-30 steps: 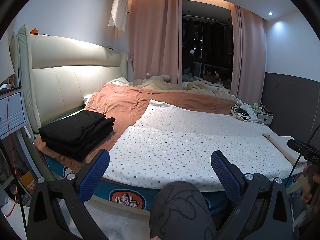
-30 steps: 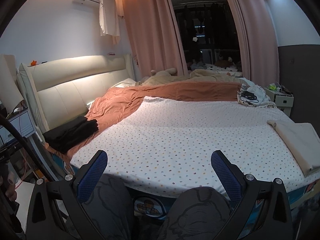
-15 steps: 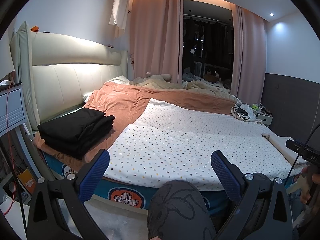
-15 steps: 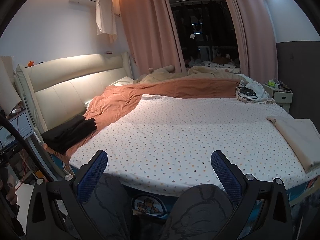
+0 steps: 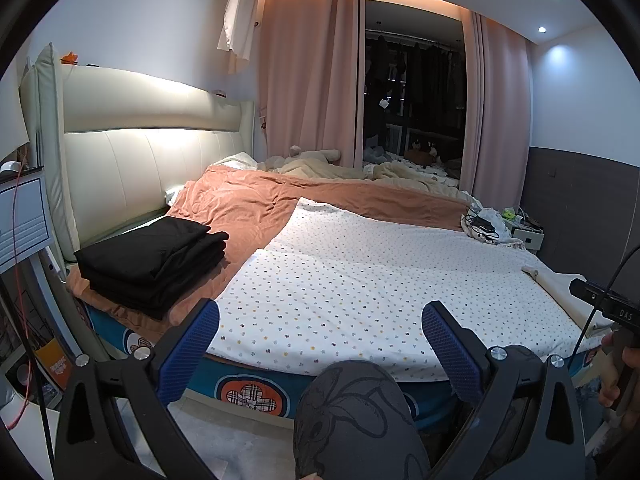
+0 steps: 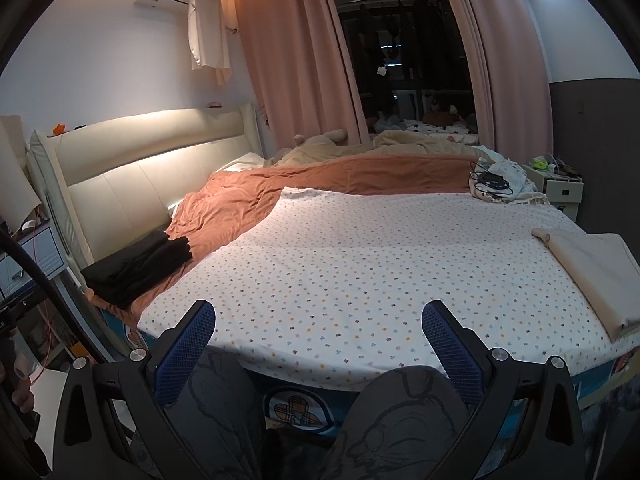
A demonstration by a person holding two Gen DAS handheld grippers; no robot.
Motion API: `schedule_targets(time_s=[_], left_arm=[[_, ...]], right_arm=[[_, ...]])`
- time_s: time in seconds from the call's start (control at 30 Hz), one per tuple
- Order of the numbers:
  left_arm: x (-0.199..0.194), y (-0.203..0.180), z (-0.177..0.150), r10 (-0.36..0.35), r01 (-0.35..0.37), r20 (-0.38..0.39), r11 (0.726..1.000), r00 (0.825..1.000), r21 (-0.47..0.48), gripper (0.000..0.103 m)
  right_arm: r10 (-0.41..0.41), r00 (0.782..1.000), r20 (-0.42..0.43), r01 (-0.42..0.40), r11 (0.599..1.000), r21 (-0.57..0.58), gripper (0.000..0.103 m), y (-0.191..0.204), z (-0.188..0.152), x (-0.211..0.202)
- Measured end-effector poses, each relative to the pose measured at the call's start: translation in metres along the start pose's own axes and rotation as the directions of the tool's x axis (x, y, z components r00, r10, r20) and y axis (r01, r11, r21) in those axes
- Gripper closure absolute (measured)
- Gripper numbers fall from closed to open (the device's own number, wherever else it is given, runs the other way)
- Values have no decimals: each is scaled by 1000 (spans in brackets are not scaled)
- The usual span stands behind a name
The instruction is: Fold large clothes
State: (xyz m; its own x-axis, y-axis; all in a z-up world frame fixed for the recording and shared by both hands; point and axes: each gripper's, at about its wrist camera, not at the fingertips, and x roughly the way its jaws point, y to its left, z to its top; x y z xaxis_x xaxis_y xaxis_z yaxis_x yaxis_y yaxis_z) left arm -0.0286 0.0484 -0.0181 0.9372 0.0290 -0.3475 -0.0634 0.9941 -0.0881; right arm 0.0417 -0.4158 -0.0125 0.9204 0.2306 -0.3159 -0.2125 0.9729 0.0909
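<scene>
A white dotted sheet [image 5: 360,280] lies spread flat over the bed; it also shows in the right wrist view [image 6: 380,260]. A stack of folded black clothes [image 5: 152,264] sits at the bed's left near corner, also seen in the right wrist view [image 6: 136,268]. A folded cream cloth [image 6: 592,264] lies at the right edge, partly seen in the left wrist view [image 5: 560,292]. My left gripper [image 5: 320,340] is open and empty, held before the bed's near edge. My right gripper [image 6: 320,336] is open and empty, also before the near edge.
An orange-brown blanket [image 5: 256,208] covers the far left of the bed by the cream headboard [image 5: 140,160]. Cables and cloth [image 6: 496,184] lie at the far right corner. A bedside unit [image 5: 24,224] stands left. The person's knees [image 6: 404,420] are below the grippers.
Both grippers have lifted slightly and drifted; the bed sits a little lower in both views. Nothing was grasped.
</scene>
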Motion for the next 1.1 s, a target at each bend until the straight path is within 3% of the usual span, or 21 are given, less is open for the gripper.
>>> schedule_targets(time_s=[1.1], left_arm=[[-21, -2, 3, -22, 22, 33, 1000, 999, 6, 0]], right_arm=[[7, 1000, -1, -7, 1000, -15, 0, -2, -1, -10]])
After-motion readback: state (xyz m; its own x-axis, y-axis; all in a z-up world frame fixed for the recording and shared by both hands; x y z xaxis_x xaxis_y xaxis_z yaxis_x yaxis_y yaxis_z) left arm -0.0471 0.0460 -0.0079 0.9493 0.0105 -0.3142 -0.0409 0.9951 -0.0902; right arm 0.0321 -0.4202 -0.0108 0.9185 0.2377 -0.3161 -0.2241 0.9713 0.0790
